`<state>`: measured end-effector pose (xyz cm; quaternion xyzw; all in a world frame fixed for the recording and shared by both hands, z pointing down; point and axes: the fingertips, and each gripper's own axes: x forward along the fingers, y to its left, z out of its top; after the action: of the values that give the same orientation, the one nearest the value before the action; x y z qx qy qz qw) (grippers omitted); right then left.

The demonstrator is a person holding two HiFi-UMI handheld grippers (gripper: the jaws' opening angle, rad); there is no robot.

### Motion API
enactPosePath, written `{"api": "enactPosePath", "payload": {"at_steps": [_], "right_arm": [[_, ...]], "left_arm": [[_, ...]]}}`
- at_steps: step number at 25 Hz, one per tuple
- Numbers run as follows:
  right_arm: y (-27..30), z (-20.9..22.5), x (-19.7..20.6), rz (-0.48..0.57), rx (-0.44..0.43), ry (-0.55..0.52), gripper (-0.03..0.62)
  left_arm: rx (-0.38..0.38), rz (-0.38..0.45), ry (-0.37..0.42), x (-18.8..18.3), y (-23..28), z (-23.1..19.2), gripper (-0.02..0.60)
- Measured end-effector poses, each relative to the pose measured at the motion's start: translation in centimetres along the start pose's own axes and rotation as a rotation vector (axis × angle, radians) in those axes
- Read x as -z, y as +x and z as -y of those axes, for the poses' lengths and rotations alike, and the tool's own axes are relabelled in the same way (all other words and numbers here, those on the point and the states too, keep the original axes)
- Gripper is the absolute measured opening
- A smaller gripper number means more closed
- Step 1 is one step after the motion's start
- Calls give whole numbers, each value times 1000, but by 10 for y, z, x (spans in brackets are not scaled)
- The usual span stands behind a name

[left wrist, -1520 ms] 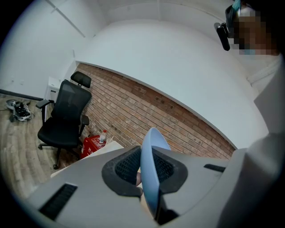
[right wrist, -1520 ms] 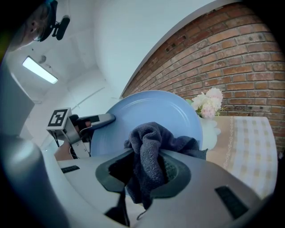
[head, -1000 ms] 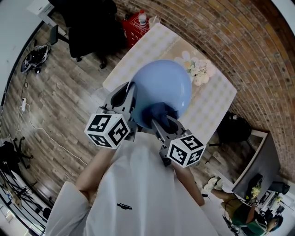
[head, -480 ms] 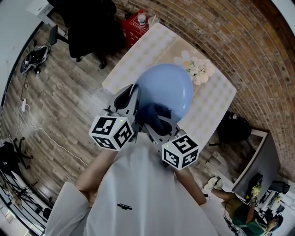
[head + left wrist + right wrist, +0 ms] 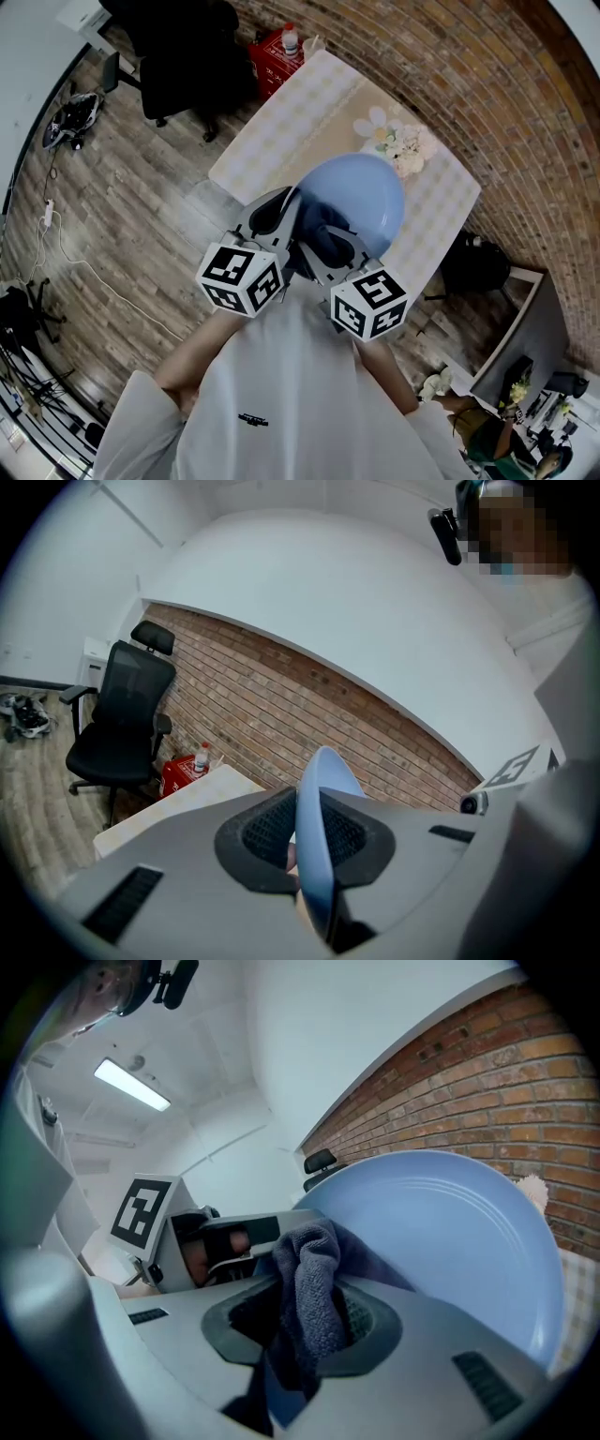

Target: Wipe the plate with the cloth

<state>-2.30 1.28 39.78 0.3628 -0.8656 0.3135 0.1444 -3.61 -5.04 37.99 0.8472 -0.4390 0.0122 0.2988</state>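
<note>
A light blue plate (image 5: 361, 202) is held up above the table, tilted. My left gripper (image 5: 289, 220) is shut on its left rim; in the left gripper view the plate (image 5: 317, 846) stands edge-on between the jaws. My right gripper (image 5: 328, 246) is shut on a dark blue-grey cloth (image 5: 323, 232) that lies against the plate's near face. In the right gripper view the cloth (image 5: 312, 1302) bunches between the jaws, with the plate (image 5: 459, 1241) broad behind it and the left gripper (image 5: 220, 1241) at its far rim.
Below lies a table (image 5: 272, 122) with a pale checked covering and white flowers (image 5: 403, 145) at its far side. A black office chair (image 5: 178, 56) and a red crate (image 5: 277, 52) stand on the wood floor. A brick wall (image 5: 487, 84) runs behind.
The plate and both grippers have shifted right and a little down in the head view. The cloth has slid along the plate's near face, and the two grippers have drawn closer together.
</note>
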Motion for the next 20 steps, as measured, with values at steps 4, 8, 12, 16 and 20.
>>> {"api": "enactPosePath", "payload": {"at_steps": [4, 8, 12, 16, 20], "right_arm": [[-4, 14, -6, 9, 42, -19, 120], [-6, 24, -11, 23, 64, -26, 120], [-10, 38, -20, 53, 96, -17, 120], [-14, 48, -28, 70, 111, -15, 120], [-17, 57, -35, 89, 128, -8, 120]], "left_arm": [[20, -23, 1, 6, 4, 6, 37], [23, -25, 11, 6, 7, 8, 37], [27, -30, 14, 8, 8, 10, 37], [29, -35, 17, 9, 9, 15, 37], [29, -30, 15, 6, 10, 16, 37]]}}
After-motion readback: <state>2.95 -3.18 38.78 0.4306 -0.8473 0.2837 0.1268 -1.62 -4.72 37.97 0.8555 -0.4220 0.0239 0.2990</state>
